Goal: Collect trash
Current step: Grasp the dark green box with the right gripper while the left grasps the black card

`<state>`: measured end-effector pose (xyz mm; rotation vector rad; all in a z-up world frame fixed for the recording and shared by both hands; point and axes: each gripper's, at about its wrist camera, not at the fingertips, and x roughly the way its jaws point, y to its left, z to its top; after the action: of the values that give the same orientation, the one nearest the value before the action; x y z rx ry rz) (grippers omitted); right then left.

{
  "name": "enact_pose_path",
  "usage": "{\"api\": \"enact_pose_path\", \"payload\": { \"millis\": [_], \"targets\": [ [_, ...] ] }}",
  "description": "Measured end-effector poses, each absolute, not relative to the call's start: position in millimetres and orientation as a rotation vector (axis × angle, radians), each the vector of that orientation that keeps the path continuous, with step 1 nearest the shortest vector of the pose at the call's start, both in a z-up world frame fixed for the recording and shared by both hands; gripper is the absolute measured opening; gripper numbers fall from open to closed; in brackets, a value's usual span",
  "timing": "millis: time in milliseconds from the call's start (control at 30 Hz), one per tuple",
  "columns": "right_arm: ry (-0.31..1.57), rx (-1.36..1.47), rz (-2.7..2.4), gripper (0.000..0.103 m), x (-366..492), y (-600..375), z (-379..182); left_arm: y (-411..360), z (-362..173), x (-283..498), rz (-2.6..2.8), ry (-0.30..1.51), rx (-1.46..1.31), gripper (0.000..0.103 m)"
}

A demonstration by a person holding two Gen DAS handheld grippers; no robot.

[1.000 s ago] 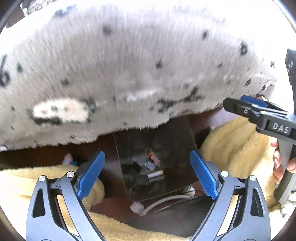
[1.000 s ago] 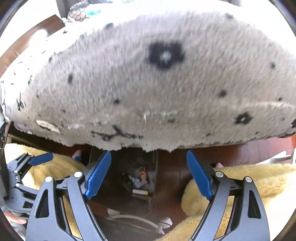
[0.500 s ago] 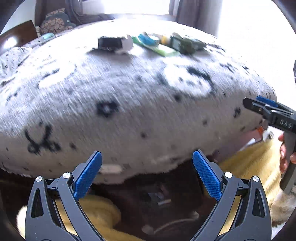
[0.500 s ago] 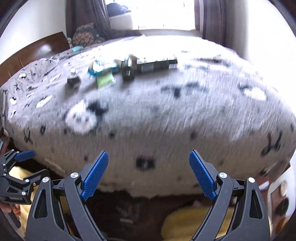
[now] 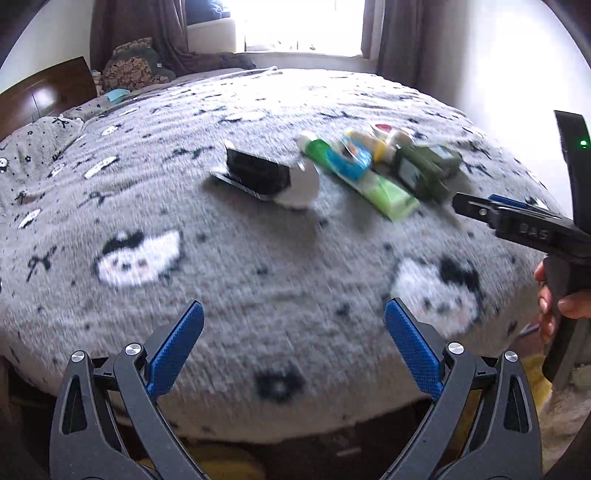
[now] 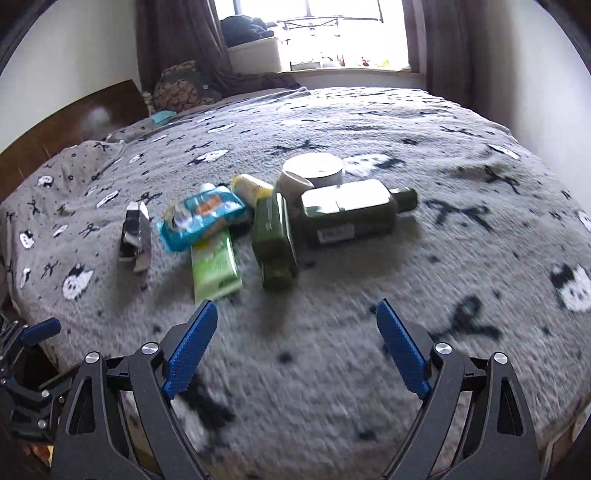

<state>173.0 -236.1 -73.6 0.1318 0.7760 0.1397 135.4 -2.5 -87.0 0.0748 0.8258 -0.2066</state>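
Both grippers are spread wide with nothing between the blue pads. The left gripper sits at the near edge of the bed, pads hanging over the grey fuzzy blanket with the little cartoon faces on it. The right gripper is in about the same pose, also over the near part of the blanket, and from the left wrist cam you can see it poking in from the right side with a hand wrapped around its handle.

The trash is all bunched in one pile mid-bed, well apart from both tools. Going left to right in the right wrist view: a black and silver box-like thing off on its own just left of the pile, then a blue wrapper pack lying on top of a light green tube. Right of those there's a dark green bottle on its side, pointing toward the camera, touching a bigger dark green bottle lying crosswise with its cap to the right. Behind them is a white round tub and a small yellowish container.

Far end has a window with dark curtains, and a wooden headboard on the left.
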Motion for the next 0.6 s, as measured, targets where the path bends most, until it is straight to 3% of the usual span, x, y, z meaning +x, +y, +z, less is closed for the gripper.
{"api": "enact_pose_path", "payload": {
  "millis": [100, 167, 233, 500, 600],
  "targets": [
    [0.785, 0.124, 0.138, 0.073, 194, -230, -75, 1, -85, 153, -0.201, 0.832, 0.047, 0.093],
    [0.804, 0.121, 0.146, 0.057, 205, -225, -78, 4, -86, 163, -0.208, 0.840, 0.023, 0.093],
    [0.811, 0.106, 0.154, 0.051, 212, -221, -80, 6, -85, 174, -0.197, 0.836, 0.011, 0.093],
    [0.849, 0.056, 0.144, 0.043, 241, -207, -95, 3, -64, 222, -0.172, 0.792, -0.044, 0.092],
    [0.853, 0.049, 0.141, 0.036, 246, -207, -98, 3, -62, 242, -0.146, 0.797, -0.059, 0.084]
  ]
}}
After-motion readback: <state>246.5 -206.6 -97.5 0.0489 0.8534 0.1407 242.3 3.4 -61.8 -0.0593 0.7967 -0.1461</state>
